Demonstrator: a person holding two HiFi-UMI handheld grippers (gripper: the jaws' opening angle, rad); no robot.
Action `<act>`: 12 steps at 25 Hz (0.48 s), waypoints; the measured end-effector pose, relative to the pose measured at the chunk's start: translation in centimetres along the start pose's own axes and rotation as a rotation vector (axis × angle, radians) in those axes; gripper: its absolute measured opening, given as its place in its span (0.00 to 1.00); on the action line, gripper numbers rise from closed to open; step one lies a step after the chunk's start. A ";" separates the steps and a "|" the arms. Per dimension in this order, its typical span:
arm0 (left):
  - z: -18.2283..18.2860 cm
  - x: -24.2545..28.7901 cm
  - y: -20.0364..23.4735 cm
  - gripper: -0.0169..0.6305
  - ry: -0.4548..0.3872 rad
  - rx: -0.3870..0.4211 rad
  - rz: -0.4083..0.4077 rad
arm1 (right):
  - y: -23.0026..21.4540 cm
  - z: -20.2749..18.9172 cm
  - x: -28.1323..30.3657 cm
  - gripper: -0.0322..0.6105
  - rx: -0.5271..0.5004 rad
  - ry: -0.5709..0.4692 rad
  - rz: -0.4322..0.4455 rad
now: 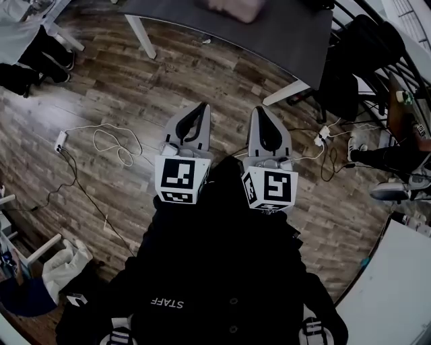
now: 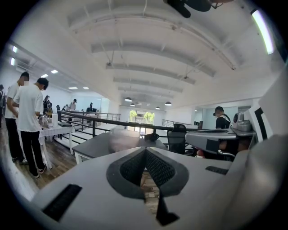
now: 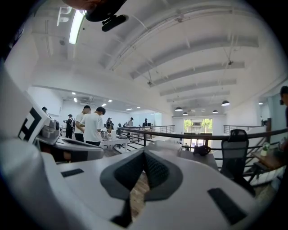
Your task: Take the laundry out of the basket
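Observation:
Held side by side in front of the person's black top, both grippers hang over the wooden floor and point toward a dark grey table [image 1: 283, 34]. My left gripper [image 1: 202, 108] is shut with nothing between its jaws, and the left gripper view [image 2: 145, 150] shows its tips meeting. The right gripper [image 1: 262, 111] is also shut and empty, its jaws closed in its own view [image 3: 144, 152]. A pale pinkish thing [image 1: 232, 7], perhaps the basket, sits on the table's far edge. It shows blurred in both gripper views [image 2: 123, 137] [image 3: 167, 146]. No laundry can be made out.
White cables and a power strip [image 1: 60, 140] lie on the floor at left, more cables [image 1: 330, 145] at right. A black chair [image 1: 357, 60] stands by the table's right end. A white table [image 1: 397, 290] is at bottom right. People [image 2: 29, 121] stand by a railing.

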State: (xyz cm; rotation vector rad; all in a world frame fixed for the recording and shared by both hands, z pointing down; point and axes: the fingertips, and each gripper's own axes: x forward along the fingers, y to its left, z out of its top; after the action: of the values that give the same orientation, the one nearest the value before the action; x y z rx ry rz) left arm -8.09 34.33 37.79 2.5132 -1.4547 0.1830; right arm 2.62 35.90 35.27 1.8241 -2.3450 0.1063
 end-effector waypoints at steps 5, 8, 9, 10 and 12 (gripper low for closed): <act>-0.6 -0.3 2.1 0.02 0.008 -0.023 0.035 | 0.2 -0.2 0.9 0.07 -0.005 0.006 -0.001; -1.3 0.4 3.0 0.02 0.028 -0.039 0.051 | -0.6 -0.5 1.9 0.07 0.003 0.010 -0.013; -1.6 0.8 3.3 0.02 0.036 -0.045 0.054 | -0.9 -0.6 2.4 0.07 0.006 0.012 -0.017; -1.8 1.3 3.5 0.02 0.041 -0.049 0.057 | -1.3 -0.8 3.0 0.07 0.008 0.014 -0.020; -2.1 2.3 4.0 0.02 0.046 -0.044 0.067 | -2.0 -1.2 4.4 0.07 0.018 0.014 -0.020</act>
State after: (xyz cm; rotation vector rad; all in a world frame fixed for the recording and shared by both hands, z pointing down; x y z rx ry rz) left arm -10.37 31.05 40.89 2.4111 -1.5096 0.2163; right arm 3.63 31.39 37.09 1.8481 -2.3233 0.1375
